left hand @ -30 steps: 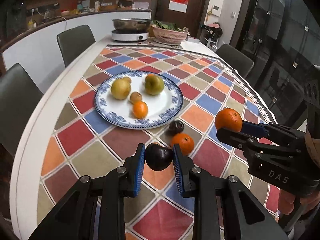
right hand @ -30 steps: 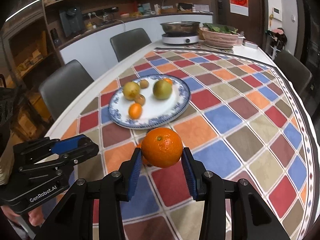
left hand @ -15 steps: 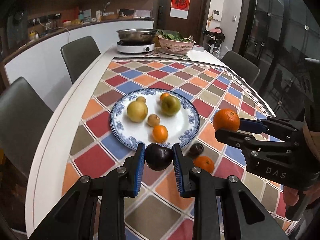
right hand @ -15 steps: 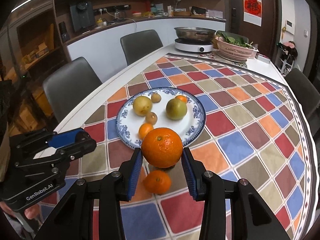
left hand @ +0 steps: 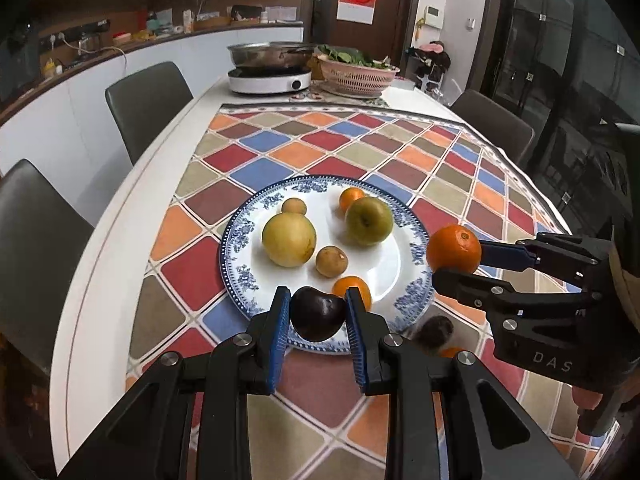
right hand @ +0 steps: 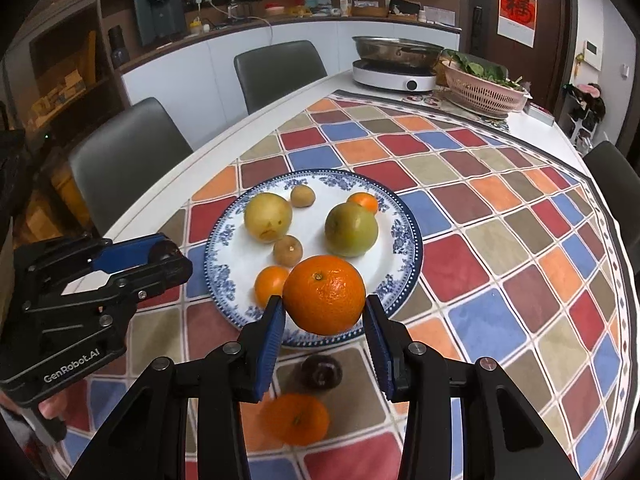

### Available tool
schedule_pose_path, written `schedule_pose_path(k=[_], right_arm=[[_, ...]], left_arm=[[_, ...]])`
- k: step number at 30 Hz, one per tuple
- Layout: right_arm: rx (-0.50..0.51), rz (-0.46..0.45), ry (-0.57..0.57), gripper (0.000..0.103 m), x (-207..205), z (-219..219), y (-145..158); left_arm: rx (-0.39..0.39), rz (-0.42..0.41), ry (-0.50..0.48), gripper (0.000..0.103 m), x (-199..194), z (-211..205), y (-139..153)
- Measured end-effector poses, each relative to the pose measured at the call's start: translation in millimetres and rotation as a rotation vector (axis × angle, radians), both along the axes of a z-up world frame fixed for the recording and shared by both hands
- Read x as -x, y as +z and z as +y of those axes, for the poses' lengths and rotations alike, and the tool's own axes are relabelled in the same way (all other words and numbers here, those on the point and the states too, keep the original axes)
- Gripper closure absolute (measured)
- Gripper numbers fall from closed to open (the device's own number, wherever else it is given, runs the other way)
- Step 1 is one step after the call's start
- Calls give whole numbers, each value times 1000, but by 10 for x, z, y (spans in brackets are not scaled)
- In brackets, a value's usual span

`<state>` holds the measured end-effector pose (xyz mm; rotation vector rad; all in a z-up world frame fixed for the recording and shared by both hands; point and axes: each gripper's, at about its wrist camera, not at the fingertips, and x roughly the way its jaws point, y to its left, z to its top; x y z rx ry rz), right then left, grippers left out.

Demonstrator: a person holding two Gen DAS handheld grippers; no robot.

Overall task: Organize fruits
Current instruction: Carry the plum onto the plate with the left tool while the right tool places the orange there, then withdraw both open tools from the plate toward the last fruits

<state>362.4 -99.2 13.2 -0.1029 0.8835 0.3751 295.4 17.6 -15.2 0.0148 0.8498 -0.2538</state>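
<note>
Right wrist view, six fruits on plate (right hand: 404, 240), two on tablecloth (right hand: 480, 264), right gripper (right hand: 324, 320) jaws grasping orange (right hand: 324, 294), left gripper (left hand: 318, 314) jaws grasping dark fruit (left hand: 317, 318)

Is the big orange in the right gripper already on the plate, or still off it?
Still off it. The orange sits clamped between the right gripper's pads, held over the near rim of the plate.

- A dark purple fruit (left hand: 318, 314) is sitting low in the left wrist frame, over the near rim of the blue-patterned plate (left hand: 244, 236).
- A large orange (right hand: 324, 294) is hanging at the centre of the right wrist frame, stem end up.
- Two yellow-green fruits, two small brown ones and two small oranges are lying on the plate.
- Another dark fruit (right hand: 321, 372) and an orange (right hand: 296, 418) are lying on the cloth, lower centre.
</note>
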Motion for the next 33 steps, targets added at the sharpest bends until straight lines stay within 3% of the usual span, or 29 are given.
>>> schedule_pose_path(k=[14,17,19,22,25,33], right_arm=[[5,73,-7,62,-390,49,-298],[-8,79,-15,61,-423,46,-319],[-4,82,-20,60,-432,50,-324],[1,56,-40,50,-404,24,-279],[13,35,-58,50,-332,-25,-215],[1,-12,-81,50,29,-139,-12]], left_arm=[[-17,86,-12,75,-388,-5,-301],[-23,93,-13,65,-417,-7,-309],[-27,82,-8,61,-399,0,-282],[-49,67,14,61,-342,15,-222],[-61,39,44,52,-219,19,-123],[-88,-29,87,50,205,-24,160]])
